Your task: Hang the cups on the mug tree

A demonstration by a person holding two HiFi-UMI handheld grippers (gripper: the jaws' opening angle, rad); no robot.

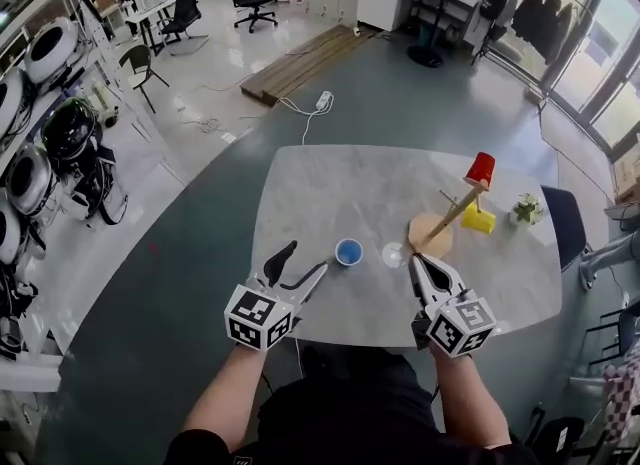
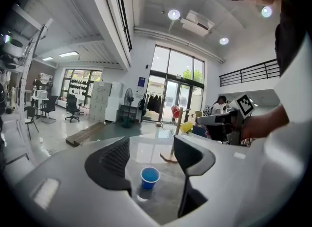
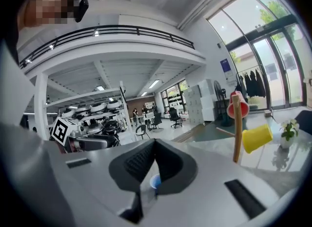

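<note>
Right now the blue cup (image 1: 349,251) stands upright just ahead of the empty, wide-open left gripper (image 1: 308,258). The right gripper (image 1: 419,262), farther away, is closed and empty.

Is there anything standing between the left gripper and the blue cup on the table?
Nothing visible. The blue cup stands on the table, straight ahead of the left gripper, seen between its open jaws.

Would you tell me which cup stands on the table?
The blue cup; the red cup and yellow cup hang on the mug tree.
</note>
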